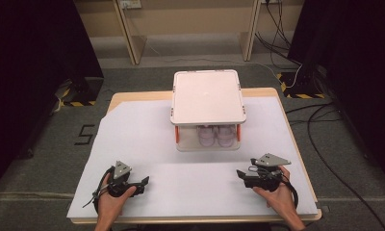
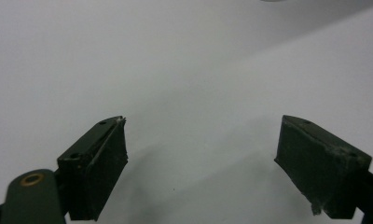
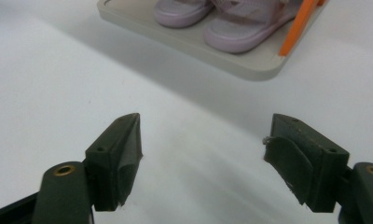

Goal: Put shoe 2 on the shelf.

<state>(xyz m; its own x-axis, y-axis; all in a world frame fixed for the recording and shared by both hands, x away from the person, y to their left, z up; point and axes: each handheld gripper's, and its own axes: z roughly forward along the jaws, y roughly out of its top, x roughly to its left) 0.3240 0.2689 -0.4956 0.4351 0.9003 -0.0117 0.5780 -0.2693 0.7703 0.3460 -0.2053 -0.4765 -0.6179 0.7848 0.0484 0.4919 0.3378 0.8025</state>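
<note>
A white two-level rack [image 1: 208, 96] with orange posts stands at the table's far middle. A pair of lilac sandals [image 1: 215, 136] sits on its lower shelf. My left gripper [image 1: 145, 182] rests low at the near left, pointing right. Its jaws stand apart over bare white sheet, with nothing between them [image 2: 203, 135]. My right gripper [image 1: 239, 174] is at the near right, pointing left toward the rack, open and empty [image 3: 205, 135]. Ahead of it I see the sandals [image 3: 240, 28] on the shelf's grey-white base [image 3: 250, 63], beside an orange post [image 3: 299, 23].
A white sheet [image 1: 147, 139] covers most of the wooden table [image 1: 128, 96]. Black cables [image 1: 325, 144] trail on the floor at the right. Dark panels stand on both sides, and wooden legs [image 1: 133, 33] stand behind the table.
</note>
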